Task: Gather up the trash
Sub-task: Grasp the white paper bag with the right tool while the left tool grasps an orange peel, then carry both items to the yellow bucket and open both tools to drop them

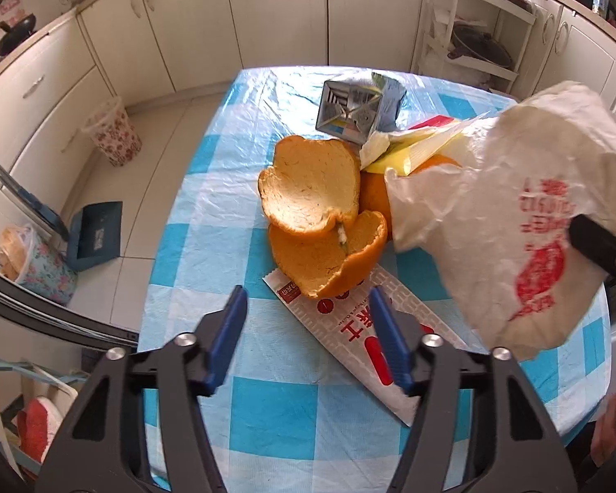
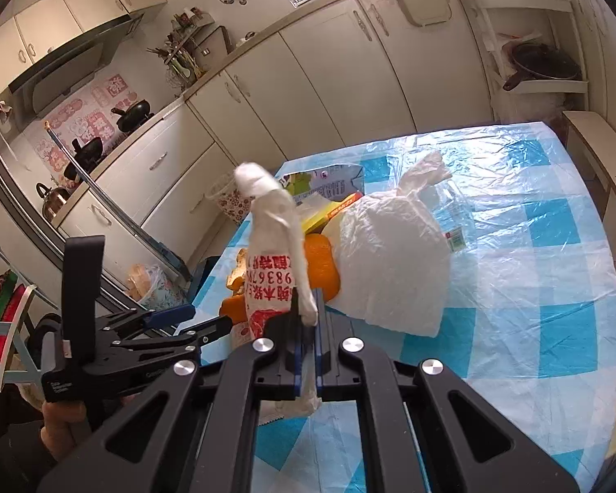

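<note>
A white plastic bag with red print [image 1: 513, 213] hangs over the table; my right gripper [image 2: 307, 312] is shut on its edge [image 2: 275, 263] and holds it up. My left gripper [image 1: 306, 312] is open and empty, just short of the orange peel [image 1: 316, 213], its jaws either side of a white and red wrapper [image 1: 365, 328]. It also shows in the right wrist view [image 2: 185, 318]. Behind the peel lie a flattened silver carton [image 1: 349, 109] and a yellow packet [image 1: 414, 150]. The rest of the bag [image 2: 390, 254] bulges on the table.
The table wears a blue and white checked plastic cloth [image 1: 209, 254]. A flowered waste bin [image 1: 113, 133] stands on the floor to the left, with a blue dustpan [image 1: 96, 234] nearer. Cabinets run along the back. A shelf rack with a pan [image 1: 478, 47] is at back right.
</note>
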`<state>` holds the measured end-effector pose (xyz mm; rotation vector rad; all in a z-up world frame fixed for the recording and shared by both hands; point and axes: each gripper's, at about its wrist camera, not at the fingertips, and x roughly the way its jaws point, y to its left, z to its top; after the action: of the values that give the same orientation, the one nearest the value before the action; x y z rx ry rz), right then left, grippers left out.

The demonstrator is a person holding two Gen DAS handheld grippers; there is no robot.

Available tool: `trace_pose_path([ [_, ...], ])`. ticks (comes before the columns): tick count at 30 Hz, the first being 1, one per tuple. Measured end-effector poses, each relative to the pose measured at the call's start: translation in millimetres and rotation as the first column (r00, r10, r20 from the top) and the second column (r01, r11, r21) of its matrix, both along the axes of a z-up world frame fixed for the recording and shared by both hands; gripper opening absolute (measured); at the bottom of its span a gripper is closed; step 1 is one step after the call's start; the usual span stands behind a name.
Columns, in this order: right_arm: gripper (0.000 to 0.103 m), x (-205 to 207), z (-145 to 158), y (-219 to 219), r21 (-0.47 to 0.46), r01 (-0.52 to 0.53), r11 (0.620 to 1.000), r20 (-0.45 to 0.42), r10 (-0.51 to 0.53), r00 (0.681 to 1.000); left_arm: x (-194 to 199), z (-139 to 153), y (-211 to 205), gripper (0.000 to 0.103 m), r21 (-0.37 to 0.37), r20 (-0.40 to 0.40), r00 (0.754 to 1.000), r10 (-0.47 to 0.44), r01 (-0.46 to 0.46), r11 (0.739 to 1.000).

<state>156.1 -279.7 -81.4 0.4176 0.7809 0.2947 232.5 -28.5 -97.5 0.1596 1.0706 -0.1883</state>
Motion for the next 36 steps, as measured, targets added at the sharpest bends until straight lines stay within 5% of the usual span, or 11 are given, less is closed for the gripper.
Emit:
trace_pose_path([
  [4,0.005,0.9,2.9,-10.6,0.018,0.02,1.0,-0.004,-0.02,1.0,3.5,-5.6,0.7,0.03,-0.012,-0.022,1.0,-0.005,0.005,1.0],
  [14,0.005,1.2,7.3,-24.9,0.061,0.052,0.997,-0.005,-0.052,0.999,12.1,-13.1,-21.8,0.028,0.024,-0.007,0.998,-0.059,0.06,0.998],
  [21,0.005,1.9,6.3,-28.4,0.066,0.05,0.997,0.006,-0.05,0.999,2.8,-8.7,-36.4,0.008,0.025,0.003,0.989,-0.145,0.145,0.989],
  [29,0.005,-3.6,8.9,-31.8,0.07,0.051,0.996,0.023,-0.053,0.998,-21.0,32.4,-8.9,0.004,-0.154,0.046,0.987,-0.152,0.158,0.975],
  [36,0.005,-15.1,9.8,-37.0,0.057,0.077,0.995,0.027,-0.079,0.997,-46.0,60.7,-1.3,0.004,-0.347,0.107,0.967,-0.229,0.252,0.903],
])
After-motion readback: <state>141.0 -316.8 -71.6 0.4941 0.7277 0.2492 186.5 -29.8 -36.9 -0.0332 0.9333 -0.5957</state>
